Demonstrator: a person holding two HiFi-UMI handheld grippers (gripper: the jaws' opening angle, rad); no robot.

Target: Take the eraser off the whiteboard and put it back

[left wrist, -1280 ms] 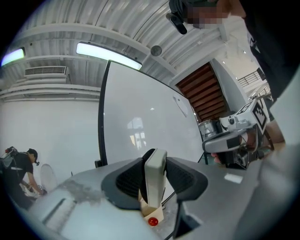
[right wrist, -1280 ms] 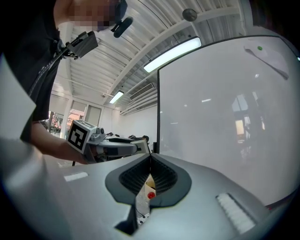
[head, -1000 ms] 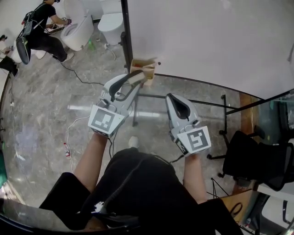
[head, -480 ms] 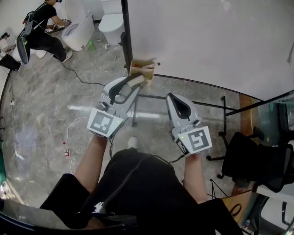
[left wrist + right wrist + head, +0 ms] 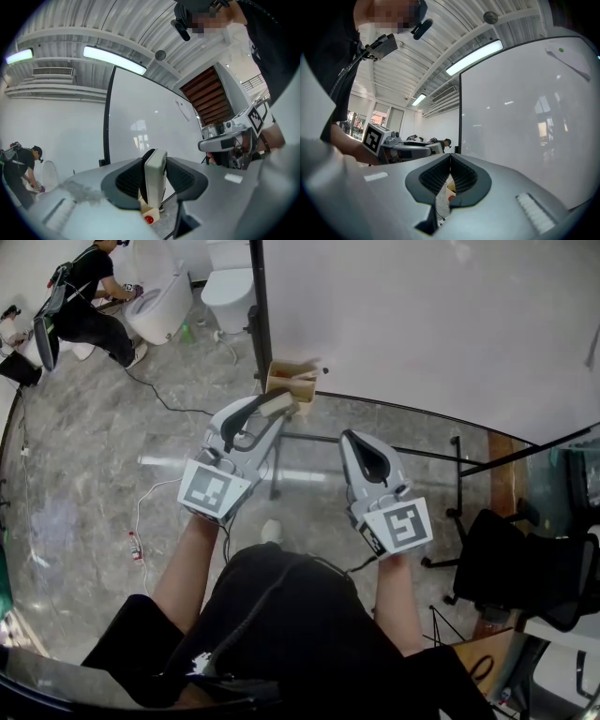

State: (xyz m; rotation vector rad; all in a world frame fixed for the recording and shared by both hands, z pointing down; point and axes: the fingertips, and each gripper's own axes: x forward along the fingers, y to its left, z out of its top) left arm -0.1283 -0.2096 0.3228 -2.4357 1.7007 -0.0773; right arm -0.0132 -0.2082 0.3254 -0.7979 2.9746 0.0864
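Observation:
The eraser (image 5: 279, 402), a pale grey-white block, stands on edge between the pads of my left gripper (image 5: 273, 408), which is shut on it. The left gripper view shows the eraser (image 5: 155, 185) upright in the left gripper (image 5: 157, 158), just short of the whiteboard (image 5: 140, 117). A small wooden box (image 5: 292, 379) with something red in it hangs at the bottom edge of the whiteboard (image 5: 422, 324), right beyond the eraser. My right gripper (image 5: 350, 438) hovers to the right, level, shut and holding nothing; the right gripper (image 5: 450, 157) shows its pads meeting.
The whiteboard's black stand (image 5: 450, 454) runs across the marble floor under the grippers. A black office chair (image 5: 525, 559) is at the right. Far left, another person (image 5: 80, 306) crouches beside white toilets (image 5: 159, 301). A cable (image 5: 150, 502) lies on the floor.

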